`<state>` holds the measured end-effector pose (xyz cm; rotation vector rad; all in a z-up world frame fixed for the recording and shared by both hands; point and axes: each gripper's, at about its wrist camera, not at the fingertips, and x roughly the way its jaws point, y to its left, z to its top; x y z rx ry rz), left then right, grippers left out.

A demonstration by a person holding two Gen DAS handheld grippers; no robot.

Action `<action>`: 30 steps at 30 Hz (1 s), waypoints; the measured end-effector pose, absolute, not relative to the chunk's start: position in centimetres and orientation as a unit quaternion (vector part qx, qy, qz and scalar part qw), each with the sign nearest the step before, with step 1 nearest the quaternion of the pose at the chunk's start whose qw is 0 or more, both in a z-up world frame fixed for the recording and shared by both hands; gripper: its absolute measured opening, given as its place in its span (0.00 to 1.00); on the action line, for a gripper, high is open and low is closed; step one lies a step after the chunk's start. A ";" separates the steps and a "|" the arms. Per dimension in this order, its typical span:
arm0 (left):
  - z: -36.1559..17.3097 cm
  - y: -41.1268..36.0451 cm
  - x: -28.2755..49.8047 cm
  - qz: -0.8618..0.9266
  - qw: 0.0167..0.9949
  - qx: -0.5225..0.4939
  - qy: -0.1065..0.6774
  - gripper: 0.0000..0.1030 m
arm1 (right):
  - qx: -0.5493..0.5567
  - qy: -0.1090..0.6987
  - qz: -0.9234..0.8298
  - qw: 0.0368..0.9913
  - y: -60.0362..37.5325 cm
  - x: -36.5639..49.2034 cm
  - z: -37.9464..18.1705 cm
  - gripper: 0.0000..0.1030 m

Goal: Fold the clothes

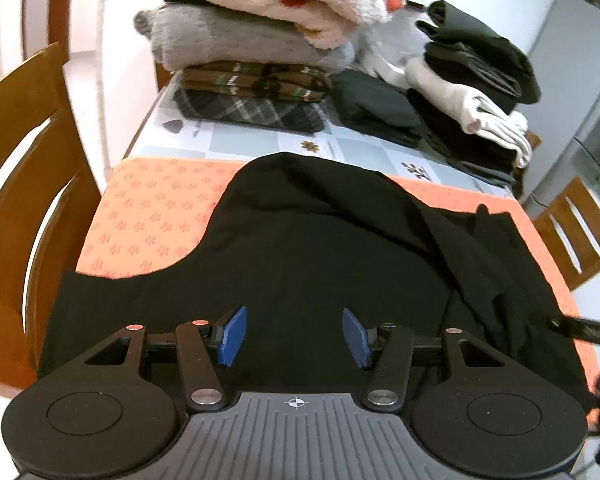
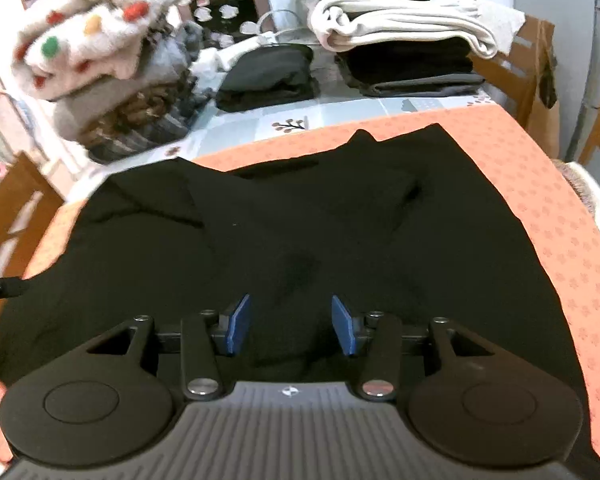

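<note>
A black garment (image 1: 320, 248) lies rumpled across an orange patterned mat (image 1: 152, 216) on the table, with folds running toward its right side. My left gripper (image 1: 294, 336) hovers over the garment's near edge, its blue pads (image 1: 233, 336) apart with only cloth beneath them. The right wrist view shows the same black garment (image 2: 300, 232) spread over the mat (image 2: 548, 208). My right gripper (image 2: 291, 325) is above its near middle, with jaws apart and nothing pinched between the pads (image 2: 344, 325). A dark tip of the other gripper shows at each view's side edge.
Behind the mat are stacks of folded clothes: a white dotted fleece on grey and plaid pieces (image 1: 260, 40), a small black pile (image 1: 372, 104), and a dark stack with a white item (image 1: 480, 92). Wooden chairs (image 1: 24, 160) flank the table, one at the right (image 1: 576, 228).
</note>
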<state>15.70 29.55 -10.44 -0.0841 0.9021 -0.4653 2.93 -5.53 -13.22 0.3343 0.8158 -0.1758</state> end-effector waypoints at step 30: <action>-16.4 27.1 33.0 -0.295 0.829 0.021 0.475 0.10 | 0.191 0.417 -0.183 0.870 -4.5 7.1 -16.4 0.39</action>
